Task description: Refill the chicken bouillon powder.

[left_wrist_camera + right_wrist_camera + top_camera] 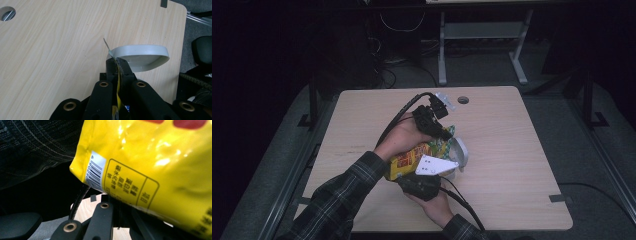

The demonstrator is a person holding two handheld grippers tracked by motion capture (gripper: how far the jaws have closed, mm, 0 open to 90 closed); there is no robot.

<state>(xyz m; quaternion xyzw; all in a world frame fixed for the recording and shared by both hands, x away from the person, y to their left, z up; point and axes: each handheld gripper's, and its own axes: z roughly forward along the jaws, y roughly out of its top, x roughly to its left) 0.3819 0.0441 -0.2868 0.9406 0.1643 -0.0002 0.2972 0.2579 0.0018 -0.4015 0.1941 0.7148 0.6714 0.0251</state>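
Observation:
A yellow snack bag (408, 160) with red print is held up over the middle of the wooden table (512, 130). My left gripper (445, 133) is shut on its top edge, a thin yellow-green strip (118, 97) pinched between the jaws of that gripper (117, 63). My right gripper (431, 175) takes the bag from the near side. In the right gripper view the bag (150, 165) looms over the gripper (119, 203), and its lower edge runs down between the jaws. A grey bowl (461, 153) sits just right of the bag, directly beyond the left jaws (140, 52).
The table has a round cable hole (463, 100) near its far edge, and its bare top (50, 50) spreads left of the bowl. A plaid sleeve (342, 200) comes in from the lower left. Beyond the table stand desk legs (442, 55) and cables on the floor.

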